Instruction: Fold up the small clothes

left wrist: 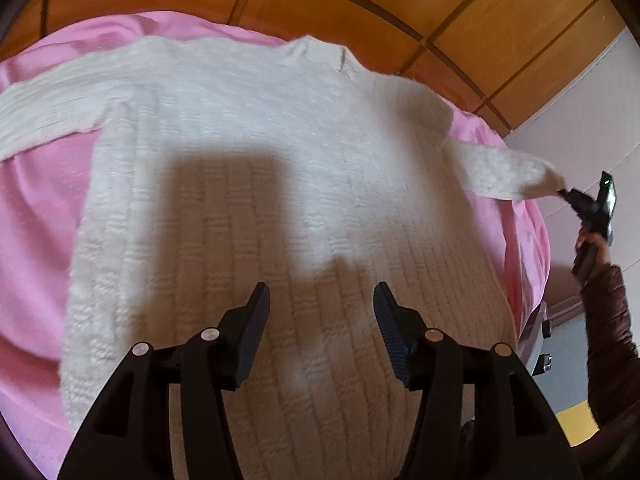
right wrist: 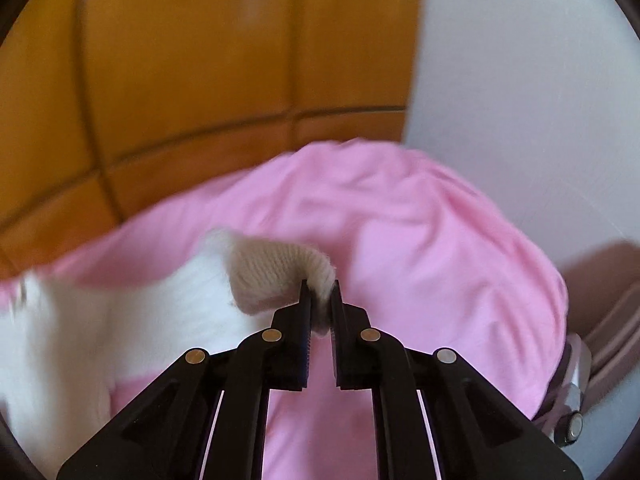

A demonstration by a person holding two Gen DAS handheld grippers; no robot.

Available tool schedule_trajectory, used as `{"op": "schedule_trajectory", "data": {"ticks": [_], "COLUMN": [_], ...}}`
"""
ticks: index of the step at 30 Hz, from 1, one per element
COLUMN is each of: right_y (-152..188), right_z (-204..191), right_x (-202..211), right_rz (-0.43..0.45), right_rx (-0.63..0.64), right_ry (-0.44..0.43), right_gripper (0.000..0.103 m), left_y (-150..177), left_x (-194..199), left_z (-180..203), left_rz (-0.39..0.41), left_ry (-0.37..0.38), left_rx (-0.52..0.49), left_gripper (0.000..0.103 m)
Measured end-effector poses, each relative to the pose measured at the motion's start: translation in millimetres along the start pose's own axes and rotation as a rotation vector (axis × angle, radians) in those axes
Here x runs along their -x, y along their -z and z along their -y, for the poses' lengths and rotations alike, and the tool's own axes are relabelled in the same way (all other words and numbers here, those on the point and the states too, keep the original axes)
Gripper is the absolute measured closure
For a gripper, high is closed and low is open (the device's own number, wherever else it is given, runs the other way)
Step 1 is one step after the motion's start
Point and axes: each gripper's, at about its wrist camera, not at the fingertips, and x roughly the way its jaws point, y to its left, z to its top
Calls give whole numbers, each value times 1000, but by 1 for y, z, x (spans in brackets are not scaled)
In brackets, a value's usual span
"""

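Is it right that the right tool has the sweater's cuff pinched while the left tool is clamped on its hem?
Not quite. The left tool is open above the white sweater, gripping nothing, as the left wrist view shows. The right tool does pinch the cuff.

The sweater (left wrist: 280,184) lies spread flat on the sheet (left wrist: 44,216) that covers the bed, collar toward the headboard (left wrist: 360,4) behind it. One sleeve stretches out to the left along the sheet. The other sleeve (left wrist: 508,176) reaches right, past the bed's edge, its cuff pinched in the right claw (right wrist: 320,300), which a hand (left wrist: 592,244) holds beside the wall (left wrist: 580,120). The left claw (left wrist: 320,300) hangs above the sweater's lower body, fingers apart, nothing between them.
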Motion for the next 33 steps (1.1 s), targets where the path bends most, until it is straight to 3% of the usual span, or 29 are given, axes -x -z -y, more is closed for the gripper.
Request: {"op": "schedule_trajectory", "data": {"ticks": [3,6,11,12,15,17,19,20,23,24,29,31,33], "right_y": [-14,-11,30,39,50,42,36,31,31,34,68,88,102], "right_z": [31,59,73,76,81,64,39,14,-56,-91,-242,-301,-340], "right_x": [-23,-62,-118,-128,-129,-109,-88,-75,-50,-44,-24,-21,-31], "right_rz": [-26,-113,-275,-296,-305,-214,-136,-92,-58,-66,-164,-196,-235], "right_rx": [-51,-89,-44,-21,-44,-19,1,21,118,150,324,403,428], "right_ry": [127,247,412,457,464,440,348,272,73,-40,-485,-586,-622], "right_gripper": [97,98,99,103,103,93,47,43,43,43,43,43,43], "left_y": [-3,-6,-11,-13,-20,-27,-36,-41,-62,-73,-121,-141,-159], "left_x": [-4,-7,-7,-6,-3,0,1,1,-1,-4,-25,-39,-54], "left_z": [6,6,3,2,-5,-12,-18,-21,-25,-24,-32,-37,-44], "left_rz": [-10,-17,-8,-2,12,33,52,61,92,106,124,124,121], "left_ry": [-10,-17,-37,-50,-65,-81,-92,-102,-114,-136,-171,-168,-196], "left_rx": [-21,-18,-15,-20,-18,-6,0,0,-4,-21,-30,-29,-8], "left_gripper": [49,47,46,45,44,43,43,43,45,45,51,53,55]}}
